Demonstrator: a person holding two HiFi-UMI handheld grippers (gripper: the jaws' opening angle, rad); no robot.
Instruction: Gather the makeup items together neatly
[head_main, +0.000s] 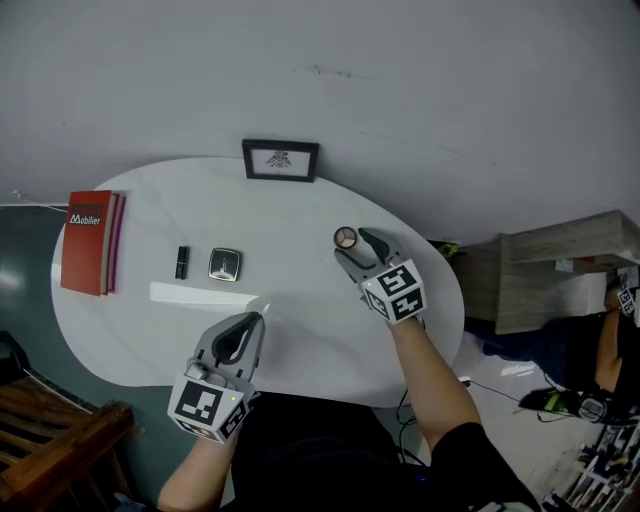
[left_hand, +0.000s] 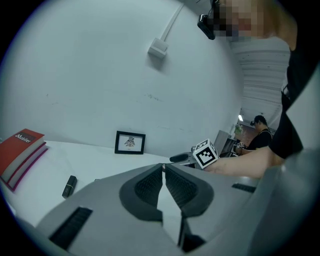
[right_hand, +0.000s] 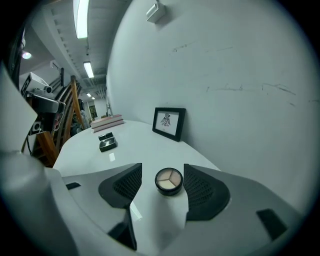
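Observation:
A round compact (head_main: 345, 238) with three pale shades lies on the white oval table (head_main: 300, 330) at its right side. My right gripper (head_main: 354, 250) is open around it: in the right gripper view the compact (right_hand: 169, 181) sits between the pads (right_hand: 200, 190) with a gap on each side. A black lipstick tube (head_main: 181, 262) and a square dark compact (head_main: 225, 264) lie side by side at the table's left. My left gripper (head_main: 250, 325) hovers near the front edge, shut and empty, its pads (left_hand: 150, 187) meeting at the tips.
A red book (head_main: 90, 240) lies on a second book at the far left edge. A small black picture frame (head_main: 280, 160) stands against the wall at the back. A wooden chair (head_main: 50, 440) stands at the lower left, a cabinet (head_main: 560, 265) to the right.

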